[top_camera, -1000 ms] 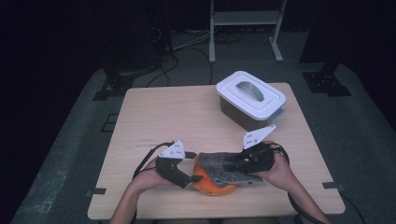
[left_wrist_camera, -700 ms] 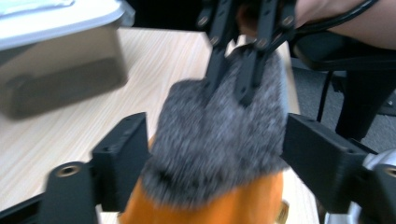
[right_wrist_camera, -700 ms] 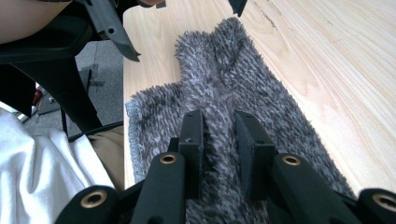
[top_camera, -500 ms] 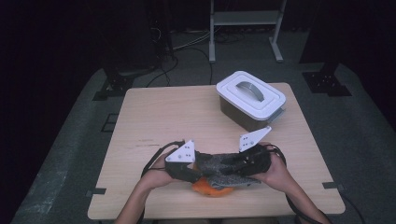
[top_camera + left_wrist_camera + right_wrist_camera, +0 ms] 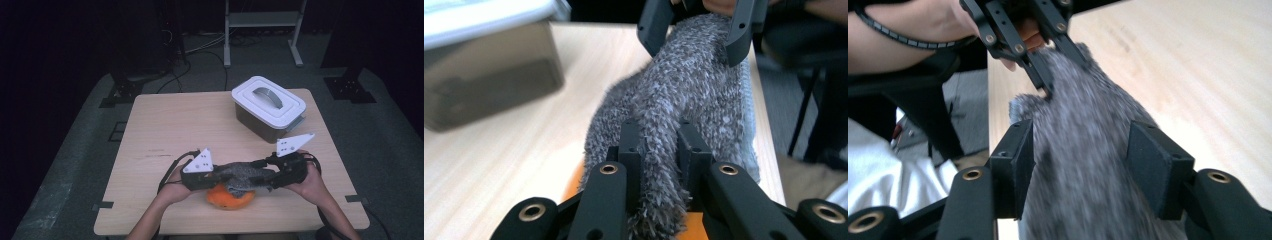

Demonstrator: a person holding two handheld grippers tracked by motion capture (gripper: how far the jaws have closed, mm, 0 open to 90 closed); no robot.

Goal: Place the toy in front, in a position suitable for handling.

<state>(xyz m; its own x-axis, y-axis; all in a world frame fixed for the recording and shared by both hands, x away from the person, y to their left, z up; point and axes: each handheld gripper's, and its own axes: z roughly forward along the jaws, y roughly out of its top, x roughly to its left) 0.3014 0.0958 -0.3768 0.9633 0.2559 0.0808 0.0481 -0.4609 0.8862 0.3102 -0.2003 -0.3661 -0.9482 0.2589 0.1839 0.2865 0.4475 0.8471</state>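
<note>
A grey fuzzy sock [image 5: 243, 175] hangs stretched between my two grippers, just above an orange cloth item [image 5: 227, 198] near the table's front edge. My left gripper [image 5: 216, 178] is shut on one end of the sock [image 5: 689, 85]; its jaws pinch the fabric tightly [image 5: 659, 145]. My right gripper [image 5: 263, 175] faces it from the other side. Its jaws have just been opening and now stand apart [image 5: 1078, 150], with the sock [image 5: 1088, 125] lying loosely between them. The left gripper [image 5: 1048, 65] also appears at the top of the right gripper view.
A dark storage box with a white lid and grey handle [image 5: 268, 106] stands at the back right of the wooden table [image 5: 170, 125]. Dark floor, cables and a white rack's legs lie beyond the far edge. A person's forearms come in from the front.
My left gripper moved right onto the sock's end and shut on it. My right gripper's jaws have spread apart around the other end. The sock now spans between them.
</note>
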